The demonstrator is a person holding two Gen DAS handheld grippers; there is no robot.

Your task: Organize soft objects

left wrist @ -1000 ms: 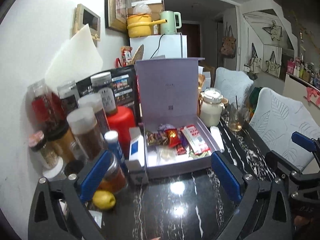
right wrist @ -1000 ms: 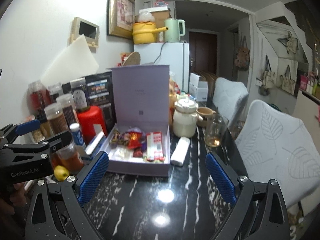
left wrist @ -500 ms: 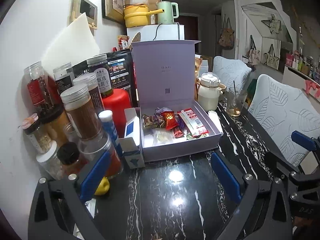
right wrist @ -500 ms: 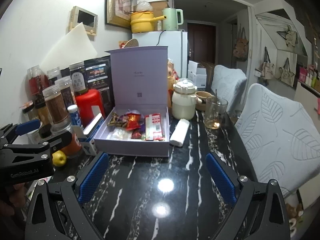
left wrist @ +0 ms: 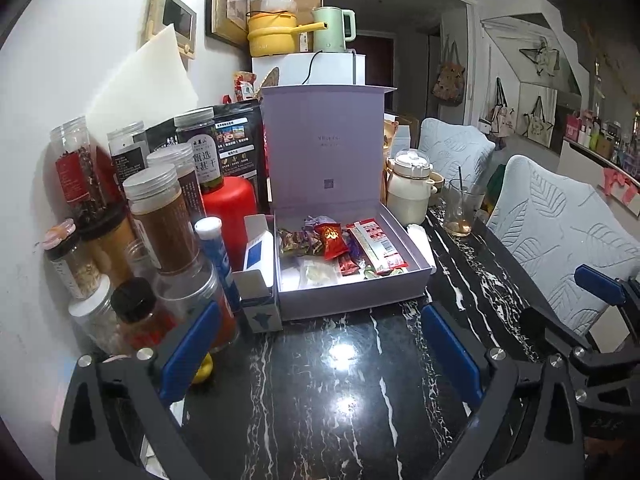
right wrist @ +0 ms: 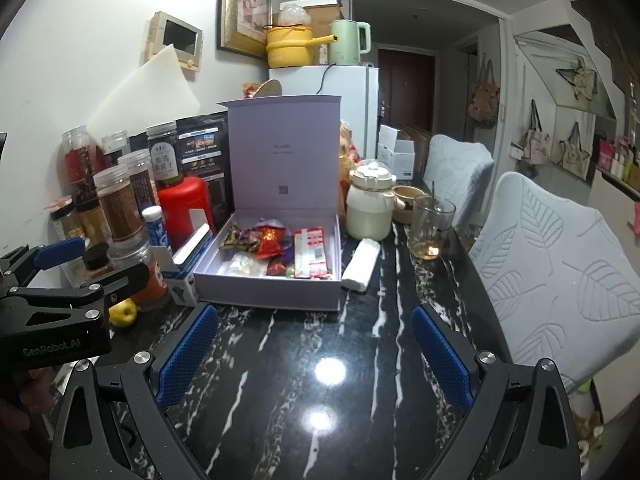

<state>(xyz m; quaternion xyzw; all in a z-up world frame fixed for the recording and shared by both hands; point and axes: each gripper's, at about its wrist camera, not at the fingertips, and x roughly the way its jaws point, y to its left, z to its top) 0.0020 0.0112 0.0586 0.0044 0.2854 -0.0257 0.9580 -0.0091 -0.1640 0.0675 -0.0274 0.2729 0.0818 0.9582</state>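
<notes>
**Backing off from the open box**

Pulling back, both grippers have retreated: the lavender box (left wrist: pixel 352 292) sits farther off than a second ago. Left gripper (left wrist: pixel 320 356) and right gripper (right wrist: pixel 314 354) gape wide, holding nothing. Snack packets (right wrist: pixel 276 246) lie inside (sorting likely finished or unstarted)

Both grippers level, jaws spread wide, nothing held.
Left gripper (left wrist: pixel 320 348) and right gripper (right wrist: pixel 314 348) side by side, both pointing forward; blue pads (right wrist: pixel 188 350) bare, a hand (right wrist: pixel 20 392) under the left unit.
</notes>
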